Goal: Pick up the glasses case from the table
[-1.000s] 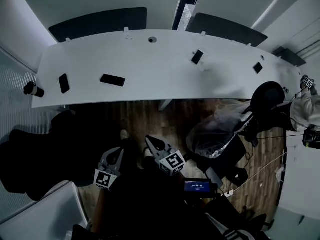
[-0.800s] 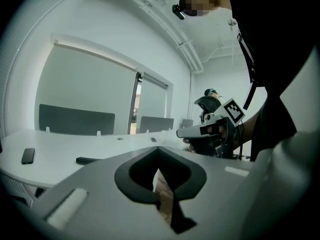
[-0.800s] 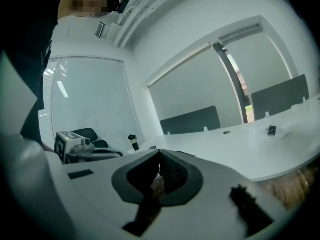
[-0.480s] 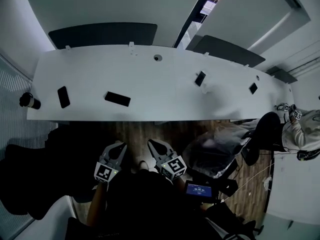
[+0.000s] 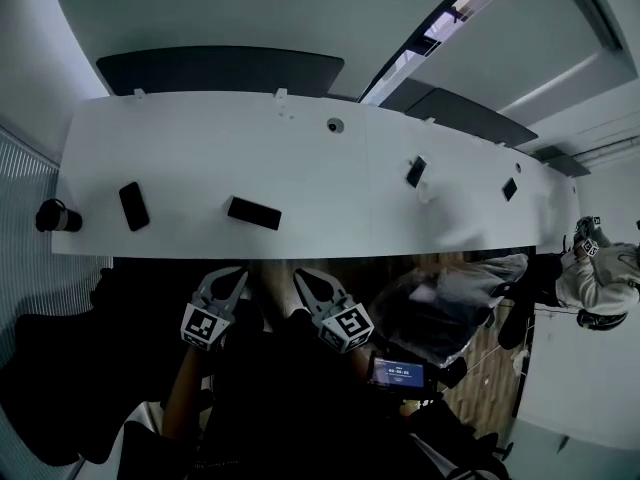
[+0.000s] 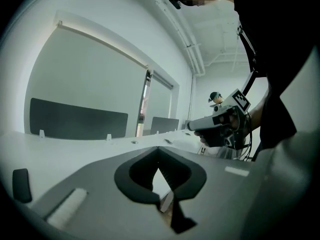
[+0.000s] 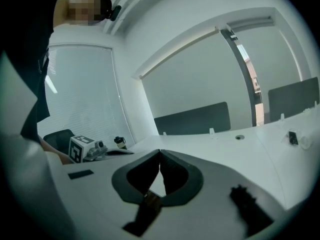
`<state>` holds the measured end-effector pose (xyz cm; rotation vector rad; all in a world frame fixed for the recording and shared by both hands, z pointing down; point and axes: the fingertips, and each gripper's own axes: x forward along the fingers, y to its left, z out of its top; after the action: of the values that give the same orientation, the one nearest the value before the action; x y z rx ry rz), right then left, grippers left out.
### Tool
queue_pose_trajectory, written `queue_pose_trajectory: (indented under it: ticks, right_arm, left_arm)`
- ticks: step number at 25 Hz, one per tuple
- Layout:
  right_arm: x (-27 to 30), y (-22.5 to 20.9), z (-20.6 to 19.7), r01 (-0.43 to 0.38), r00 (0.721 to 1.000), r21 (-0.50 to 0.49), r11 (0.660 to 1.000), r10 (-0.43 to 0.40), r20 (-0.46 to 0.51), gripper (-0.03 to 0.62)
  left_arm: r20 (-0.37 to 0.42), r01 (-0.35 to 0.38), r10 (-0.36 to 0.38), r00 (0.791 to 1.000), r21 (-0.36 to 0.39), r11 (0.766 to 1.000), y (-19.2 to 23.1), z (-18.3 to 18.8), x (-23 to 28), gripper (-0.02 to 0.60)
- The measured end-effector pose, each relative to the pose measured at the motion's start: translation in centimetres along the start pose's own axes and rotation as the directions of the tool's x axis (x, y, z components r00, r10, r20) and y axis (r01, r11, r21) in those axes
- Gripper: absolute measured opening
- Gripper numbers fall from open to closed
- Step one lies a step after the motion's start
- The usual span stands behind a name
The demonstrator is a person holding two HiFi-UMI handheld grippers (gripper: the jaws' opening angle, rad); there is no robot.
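A long white table [image 5: 330,183] lies ahead of me. Near its front edge rests a black oblong thing [image 5: 253,212], possibly the glasses case. A second black flat thing [image 5: 133,206] lies further left and also shows in the left gripper view [image 6: 20,184]. Both grippers hang just short of the table's front edge, over the dark floor. My left gripper [image 5: 226,278] [image 6: 159,150] is shut with nothing in it. My right gripper [image 5: 303,281] [image 7: 160,155] is shut and empty too, a little right of the oblong thing.
A dark cup [image 5: 57,216] [image 7: 120,142] stands at the table's left end. Two small dark phones [image 5: 416,172] [image 5: 510,189] lie toward the right. Dark divider panels [image 5: 220,71] back the table. A bag under clear plastic [image 5: 440,308] and a seated person [image 5: 600,278] are at the right.
Both grippers have come forward up to the table's front edge, side by side, still shut. The table now fills more of the head view.
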<state>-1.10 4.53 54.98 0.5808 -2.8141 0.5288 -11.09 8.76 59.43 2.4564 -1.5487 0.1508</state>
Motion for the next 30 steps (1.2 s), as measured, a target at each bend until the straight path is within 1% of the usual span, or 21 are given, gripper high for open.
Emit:
queue_pose_trajectory:
  ticks: [2,5,7,9,11,13,15,17,19,22,24,26,27,28,30]
  right_arm:
    - [1.0,-0.2,0.7,-0.002,1.000,0.017,1.000,0.001,0.011,0.008]
    - [1.7,-1.2,1.1,-0.006,1.000,0.042,0.999,0.006,0.004,0.008]
    - [2.3,-2.5,1.4,-0.004,1.000,0.034,0.999,0.004,-0.006,0.008]
    - [3.0,-4.4,1.7,0.003,1.000,0.049,0.999,-0.002,-0.006,0.008]
    - [3.7,-6.6,2.1,0.004,1.000,0.071,0.997,-0.004,0.005,0.008]
    - [4.0,-8.5,2.7,-0.007,1.000,0.075,0.997,0.006,0.019,0.008]
    - [4.3,-10.4,2.8,-0.022,0.999,0.104,0.994,0.019,0.030,0.008]
    - [4.9,-12.7,3.0,-0.035,0.999,0.120,0.992,0.031,0.033,0.008]
    - [5.4,-14.9,3.4,-0.036,0.999,0.129,0.991,0.031,0.037,0.008]
    - [5.1,-17.8,3.2,0.007,1.000,0.157,0.988,-0.011,0.028,0.008]
    - [4.5,-19.3,2.8,0.045,0.999,0.155,0.987,-0.048,0.016,0.008]
    - [4.2,-20.5,2.9,0.087,0.996,0.154,0.984,-0.090,0.013,0.008]
    - [4.2,-20.9,3.1,0.109,0.993,0.163,0.981,-0.113,0.017,0.008]
    - [4.1,-21.2,3.4,0.129,0.991,0.172,0.977,-0.134,0.020,0.008]
    - [4.0,-21.1,3.6,0.164,0.986,0.171,0.972,-0.168,0.014,0.008]
  left_arm:
    - [-0.036,0.018,-0.018,0.999,0.007,1.000,1.4,0.3,0.8,0.006]
    - [-0.074,0.045,-0.040,0.996,0.066,0.997,2.8,0.5,2.3,0.006]
    - [-0.103,0.052,-0.041,0.994,0.103,0.993,3.5,0.2,3.4,0.006]
    - [-0.143,0.049,-0.031,0.989,0.121,0.991,4.2,-0.1,5.0,0.007]
    - [-0.201,0.052,-0.019,0.980,0.162,0.985,4.7,-0.9,6.6,0.007]
    - [-0.274,0.069,-0.009,0.962,0.208,0.976,4.8,-2.5,7.8,0.008]
    - [-0.352,0.090,-0.002,0.936,0.233,0.968,4.8,-3.9,8.8,0.008]
    - [-0.412,0.109,0.010,0.911,0.263,0.959,5.4,-4.8,10.1,0.008]
    - [-0.466,0.135,0.026,0.884,0.308,0.942,6.2,-5.8,11.3,0.008]
    - [-0.563,0.220,0.025,0.826,0.362,0.906,6.9,-8.1,12.1,0.025]
    - [-0.613,0.277,0.013,0.790,0.376,0.884,7.3,-9.8,12.6,0.043]
    - [-0.651,0.329,-0.002,0.759,0.381,0.864,7.9,-11.4,13.4,0.067]
    - [-0.671,0.360,-0.009,0.741,0.386,0.849,8.2,-12.2,13.7,0.088]
    - [-0.693,0.397,-0.015,0.721,0.395,0.828,8.6,-13.1,14.0,0.117]
    - [-0.734,0.475,-0.016,0.679,0.422,0.772,9.2,-14.8,14.5,0.179]
